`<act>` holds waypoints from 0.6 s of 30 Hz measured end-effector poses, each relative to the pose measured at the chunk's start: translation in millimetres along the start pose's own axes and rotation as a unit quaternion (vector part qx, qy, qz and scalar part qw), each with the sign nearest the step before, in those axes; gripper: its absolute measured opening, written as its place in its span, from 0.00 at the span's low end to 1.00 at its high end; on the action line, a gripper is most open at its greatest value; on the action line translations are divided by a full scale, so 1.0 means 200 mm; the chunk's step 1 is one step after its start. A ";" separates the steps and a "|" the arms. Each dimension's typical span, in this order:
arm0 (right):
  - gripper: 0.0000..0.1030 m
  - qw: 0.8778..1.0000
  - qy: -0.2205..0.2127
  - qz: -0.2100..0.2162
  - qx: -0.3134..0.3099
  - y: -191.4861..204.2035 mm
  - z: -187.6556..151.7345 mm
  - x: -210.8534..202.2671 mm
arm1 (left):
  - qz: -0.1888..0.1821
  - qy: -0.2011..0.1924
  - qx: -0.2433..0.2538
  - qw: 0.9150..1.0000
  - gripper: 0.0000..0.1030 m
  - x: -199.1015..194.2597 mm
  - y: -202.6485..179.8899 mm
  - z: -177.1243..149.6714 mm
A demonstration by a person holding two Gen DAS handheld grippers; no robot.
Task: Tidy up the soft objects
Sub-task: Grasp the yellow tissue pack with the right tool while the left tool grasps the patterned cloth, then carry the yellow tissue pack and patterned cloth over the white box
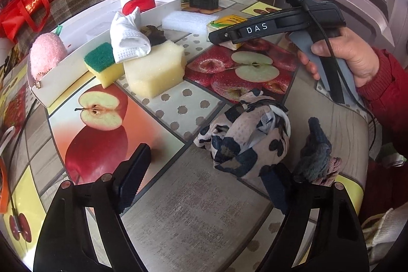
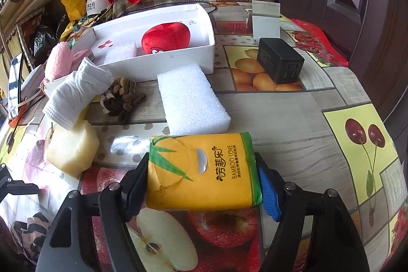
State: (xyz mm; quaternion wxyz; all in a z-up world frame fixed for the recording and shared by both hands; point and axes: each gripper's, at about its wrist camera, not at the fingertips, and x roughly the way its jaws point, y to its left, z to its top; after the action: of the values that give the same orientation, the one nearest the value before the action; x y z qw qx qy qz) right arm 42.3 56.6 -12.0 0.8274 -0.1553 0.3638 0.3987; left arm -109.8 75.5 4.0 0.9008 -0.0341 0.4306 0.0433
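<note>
right tongs (image 2: 204, 185) seemingly pinch the tissue pack (image 2: 204, 171).

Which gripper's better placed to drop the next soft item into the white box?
Right. The right gripper already straddles the yellow tissue pack, white box straight ahead. The left gripper has only one finger beside the patterned cloth, nothing between.

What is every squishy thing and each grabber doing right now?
Yellow tissue pack: on the table, squeezed between the right gripper's pads.
Right gripper: shut on the pack.
Left gripper: open, nothing between its pads.
Spotted cloth bundle: crumpled, untouched.
Red plush apple: inside the white box.
White foam block: flat on the table.
</note>
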 end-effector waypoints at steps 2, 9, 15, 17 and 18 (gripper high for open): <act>0.72 1.000 0.000 0.000 0.001 0.00 0.00 0.00 | -0.015 -0.015 -0.005 1.000 0.81 -0.03 0.01 0.00; 0.72 1.000 0.000 0.001 -0.001 0.01 0.00 0.00 | -0.017 -0.020 0.028 0.999 0.81 0.02 -0.06 0.09; 0.71 1.000 -0.003 0.011 0.000 0.01 -0.01 -0.01 | -0.030 -0.012 0.049 0.998 0.28 0.09 -0.10 0.13; 0.70 1.000 -0.008 0.027 0.000 0.01 -0.01 -0.02 | -0.025 -0.026 0.035 0.999 0.23 0.06 -0.08 0.13; 0.70 0.999 -0.011 0.031 0.002 0.01 -0.01 -0.02 | -0.023 -0.038 0.026 0.999 0.22 0.04 -0.06 0.12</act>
State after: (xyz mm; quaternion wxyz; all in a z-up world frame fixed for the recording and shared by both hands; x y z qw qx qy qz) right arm 38.3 54.5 -10.0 0.8187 -0.1382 0.3601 0.4253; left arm -84.6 66.6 13.6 0.9181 -0.0190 0.3958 0.0133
